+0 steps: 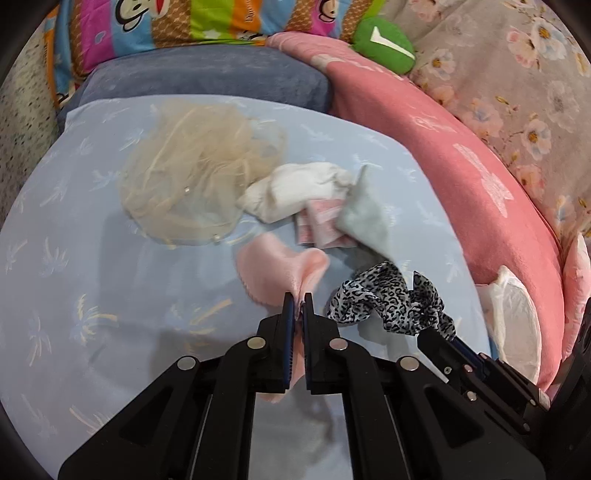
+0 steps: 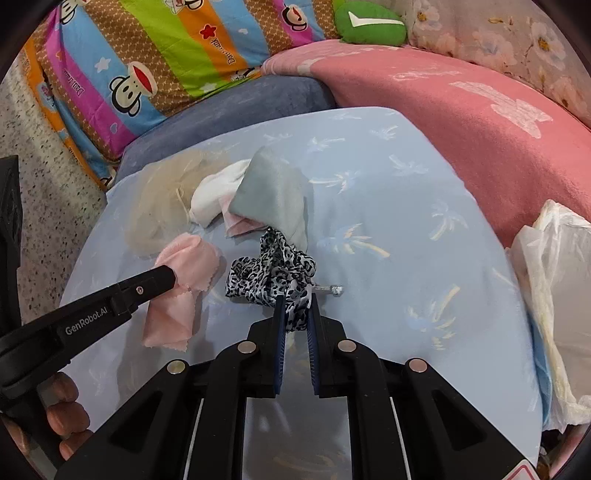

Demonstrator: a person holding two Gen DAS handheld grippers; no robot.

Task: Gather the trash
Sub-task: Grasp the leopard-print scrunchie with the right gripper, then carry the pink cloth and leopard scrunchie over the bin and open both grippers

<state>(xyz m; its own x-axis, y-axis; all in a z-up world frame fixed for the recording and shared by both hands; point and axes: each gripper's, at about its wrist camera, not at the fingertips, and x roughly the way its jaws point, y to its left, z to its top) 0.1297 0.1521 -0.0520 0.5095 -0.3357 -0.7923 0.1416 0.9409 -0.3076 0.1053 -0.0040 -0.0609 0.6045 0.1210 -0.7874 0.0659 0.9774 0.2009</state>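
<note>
My left claw (image 1: 298,308) is clamped on the pink cloth (image 1: 280,269), which bunches up just ahead of the fingertips and trails back between the blue pads. From the right wrist view the same cloth (image 2: 183,284) hangs off the tip of the left claw (image 2: 168,275), lifted over the pale blue palm-print sheet (image 1: 74,258).

My right claw (image 2: 294,308) is pinched shut on the leopard-print scarf (image 2: 275,269), the fabric gathered between the pads and spilling forward and to the left of them. A small metal piece (image 2: 330,290) lies on the sheet (image 2: 406,229) just right of the fingertips. In the left view the scarf (image 1: 388,299) drapes from the right claw (image 1: 430,334) immediately to the right of my left one.

Ahead of both claws sits a loose pile: a grey-green cloth (image 1: 364,218) over a pink patterned piece (image 1: 321,225), touching a white cloth (image 1: 295,192), with a cream mesh bundle (image 1: 195,173) further left. Beyond the pile lie a blue-grey cushion (image 1: 207,74) and a striped cartoon-monkey pillow (image 2: 147,62). Far right of the right claw, a white plastic bag (image 2: 554,295) rests against the pink blanket (image 2: 480,122), with a green plush (image 2: 369,24) and a floral quilt (image 1: 517,74) behind it.
</note>
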